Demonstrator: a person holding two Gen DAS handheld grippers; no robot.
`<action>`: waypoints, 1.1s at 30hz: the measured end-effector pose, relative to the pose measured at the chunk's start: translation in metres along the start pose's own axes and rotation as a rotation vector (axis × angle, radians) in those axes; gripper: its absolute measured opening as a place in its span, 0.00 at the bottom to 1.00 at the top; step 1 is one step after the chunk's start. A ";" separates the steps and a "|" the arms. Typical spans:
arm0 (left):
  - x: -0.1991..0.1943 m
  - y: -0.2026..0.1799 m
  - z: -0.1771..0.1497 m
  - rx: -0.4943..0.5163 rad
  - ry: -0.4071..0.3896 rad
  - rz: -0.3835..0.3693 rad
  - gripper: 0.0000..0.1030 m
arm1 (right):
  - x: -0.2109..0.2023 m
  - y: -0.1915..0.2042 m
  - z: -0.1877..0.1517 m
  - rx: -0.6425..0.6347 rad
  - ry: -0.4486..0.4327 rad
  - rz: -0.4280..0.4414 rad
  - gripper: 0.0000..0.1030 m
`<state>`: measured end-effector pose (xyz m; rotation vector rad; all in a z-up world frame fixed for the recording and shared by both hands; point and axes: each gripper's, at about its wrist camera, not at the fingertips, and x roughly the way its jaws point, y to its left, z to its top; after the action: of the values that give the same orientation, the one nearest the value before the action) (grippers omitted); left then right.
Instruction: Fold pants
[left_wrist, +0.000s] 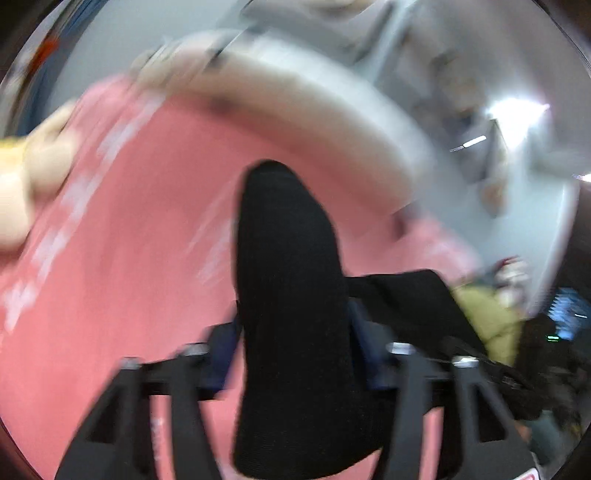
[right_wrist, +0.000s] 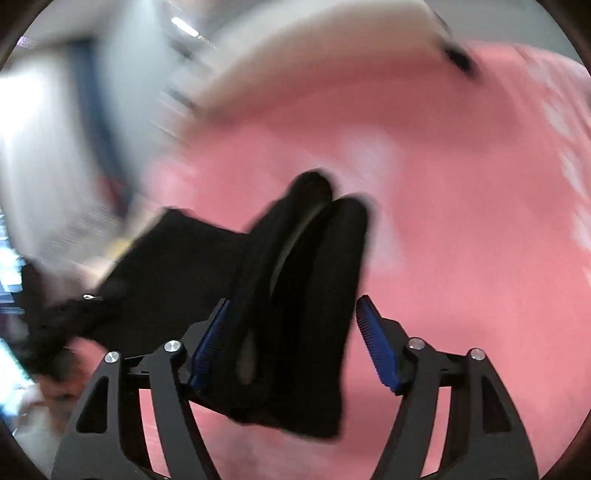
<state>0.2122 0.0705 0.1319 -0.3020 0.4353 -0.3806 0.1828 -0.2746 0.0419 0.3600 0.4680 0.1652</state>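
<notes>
Releasing black pants (right_wrist: 295, 314) onto pink cloth (right_wrist: 461, 221): right gripper (right_wrist: 295, 343) open, left gripper (left_wrist: 291, 354) open too; next, regrip toward twelve o'clock

The left gripper (left_wrist: 291, 354), a black two-finger tool with dark blue ribbed pads (left_wrist: 221, 354), points forward and slightly down. Its jaws stand apart with a fold of black fabric (left_wrist: 288, 295) filling the gap; motion blur hides whether the pads press on it. The right gripper (right_wrist: 295, 347), of the same build, holds its jaws wide. The fabric lies against its left pad (right_wrist: 208, 343), while the right pad (right_wrist: 376, 347) stands clear of it.
</notes>
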 end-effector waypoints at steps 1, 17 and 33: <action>0.022 0.013 -0.017 0.002 0.049 0.093 0.60 | 0.021 -0.013 -0.021 -0.012 0.071 -0.113 0.54; 0.179 0.015 -0.045 0.092 0.345 0.257 0.64 | 0.148 -0.009 -0.004 0.003 0.183 0.072 0.21; 0.158 0.045 -0.110 0.046 0.454 0.256 0.67 | 0.122 -0.043 -0.086 -0.042 0.288 -0.053 0.29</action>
<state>0.3068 0.0223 -0.0342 -0.1096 0.8998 -0.2049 0.2526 -0.2594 -0.0958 0.2827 0.7563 0.1759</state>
